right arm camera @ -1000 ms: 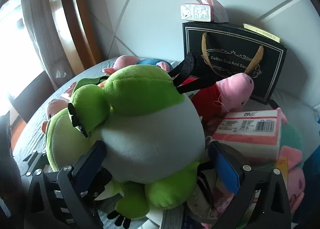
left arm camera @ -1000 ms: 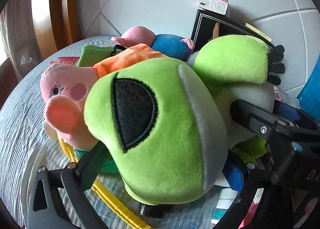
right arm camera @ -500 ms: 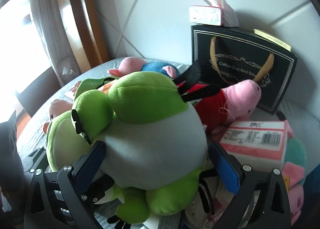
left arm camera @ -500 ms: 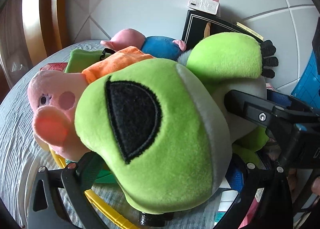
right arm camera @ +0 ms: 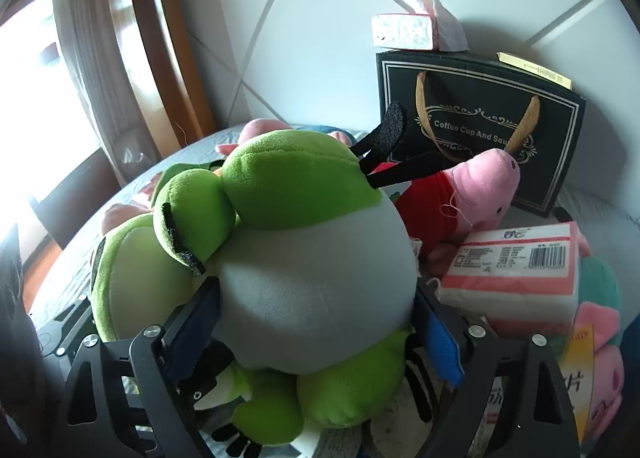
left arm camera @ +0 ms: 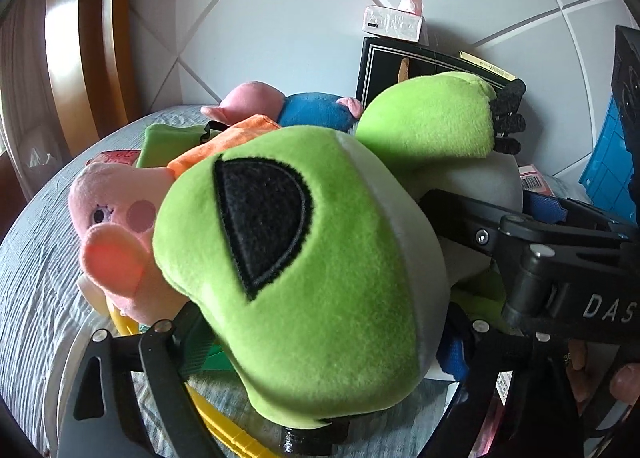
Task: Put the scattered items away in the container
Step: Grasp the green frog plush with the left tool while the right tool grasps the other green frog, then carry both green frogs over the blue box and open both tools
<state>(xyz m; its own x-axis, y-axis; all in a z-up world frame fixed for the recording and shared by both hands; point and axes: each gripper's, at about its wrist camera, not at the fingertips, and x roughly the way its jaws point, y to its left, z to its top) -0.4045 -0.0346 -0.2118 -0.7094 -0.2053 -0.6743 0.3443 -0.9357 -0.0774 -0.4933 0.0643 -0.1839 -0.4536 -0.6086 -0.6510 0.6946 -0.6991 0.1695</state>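
A big green frog plush point(left arm camera: 320, 266) with a grey belly point(right arm camera: 316, 290) lies on top of a heap of toys. My left gripper point(left arm camera: 320, 338) is around its head, jaws closing, with the pads point(left arm camera: 452, 358) against the plush. Around the belly sits my right gripper point(right arm camera: 316, 322), its jaws closing too and its blue pads point(right arm camera: 438, 334) touching both sides. It also shows in the left wrist view, at the right point(left arm camera: 560, 258). A yellow rim point(left arm camera: 216, 430) runs under the head. A blue crate point(left arm camera: 608, 162) stands at the far right.
Pink pig plushes point(left arm camera: 120, 242) point(right arm camera: 480, 186), a blue-bodied one point(left arm camera: 320, 110) and tissue packs point(right arm camera: 516, 270) crowd the grey bedcover point(left arm camera: 36, 258). A black paper bag point(right arm camera: 480, 130) with a tissue box point(right arm camera: 404, 32) on top leans on the white wall. A wooden frame point(right arm camera: 168, 58) stands left.
Both pairs of jaws have drawn in onto the frog plush. The frog and the heap have stayed in place; both views shifted only slightly.
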